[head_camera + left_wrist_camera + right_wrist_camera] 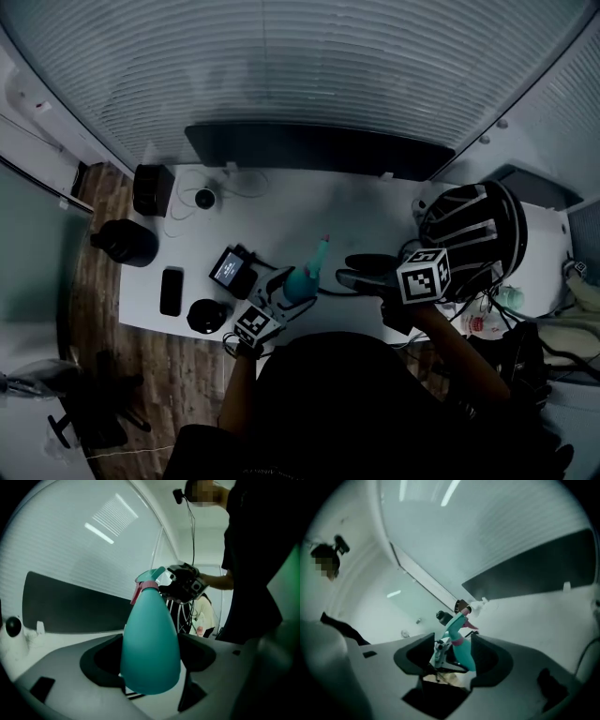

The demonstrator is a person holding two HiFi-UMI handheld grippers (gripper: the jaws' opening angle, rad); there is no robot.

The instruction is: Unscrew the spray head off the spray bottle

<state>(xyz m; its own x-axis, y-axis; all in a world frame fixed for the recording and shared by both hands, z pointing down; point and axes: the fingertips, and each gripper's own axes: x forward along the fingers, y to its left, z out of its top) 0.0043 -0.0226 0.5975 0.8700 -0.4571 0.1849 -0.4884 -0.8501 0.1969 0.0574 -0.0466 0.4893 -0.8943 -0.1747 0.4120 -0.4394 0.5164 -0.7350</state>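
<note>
The person is gripping the spray bottle (151, 644) with the left gripper (292, 286). Its two jaws are clamping the wide lower body from either side, and the bottle is filling the gap between them. The bottle is teal and smooth. It is broad and rounded at the base and narrows steadily to a slim neck. A pink collar (149, 585) is ringing the top of the neck, and the teal spray head (151, 576) is sitting on it, with a pink trigger (136, 595) hanging down on one side.

In the head view the bottle is leaning over the near part of the white table (309, 211), close in front of the person. Its head is pointing away toward the rear of the table. No view is showing whether the base is touching the tabletop.

The right gripper (352, 271) is hovering just beside the bottle on the person's right. Its fingers are standing apart and pressing on nothing. The right gripper view is looking between those open jaws at the bottle's neck and head, which are framed in the gap but lying beyond the pads.

A black-and-white striped helmet (473, 230) is resting at the right end of the table. A dark phone (171, 291) is lying toward the left.
</note>
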